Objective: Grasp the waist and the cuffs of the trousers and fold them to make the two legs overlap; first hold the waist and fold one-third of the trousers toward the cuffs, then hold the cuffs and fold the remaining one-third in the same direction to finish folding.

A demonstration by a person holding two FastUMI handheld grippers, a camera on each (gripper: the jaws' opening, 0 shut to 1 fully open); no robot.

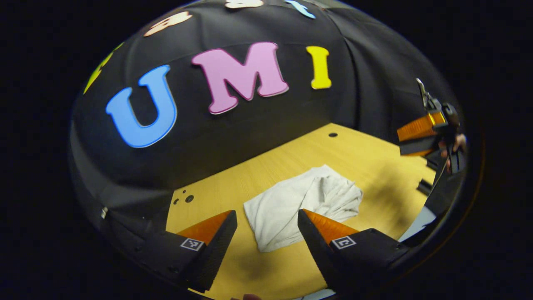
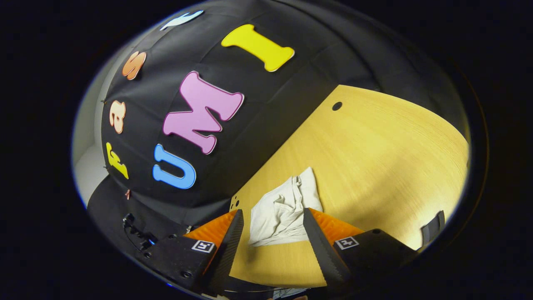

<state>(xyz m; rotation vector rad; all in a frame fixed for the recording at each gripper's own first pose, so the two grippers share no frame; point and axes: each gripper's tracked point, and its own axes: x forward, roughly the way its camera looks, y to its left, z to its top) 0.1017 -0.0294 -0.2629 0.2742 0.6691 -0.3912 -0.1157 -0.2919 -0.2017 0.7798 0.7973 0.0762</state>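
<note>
The off-white trousers lie crumpled in a rough folded heap on the yellow wooden table. In the left gripper view my left gripper hovers above their near edge, open, nothing between its fingers. The right gripper shows at the far right of that view, held by a hand, raised above the table. In the right gripper view the trousers lie just beyond my right gripper, which is open and empty, off the cloth.
The table has a round hole near its back edge and small holes at the left corner. The black cloth wall stands close behind. A dark strap sits at the table's right edge.
</note>
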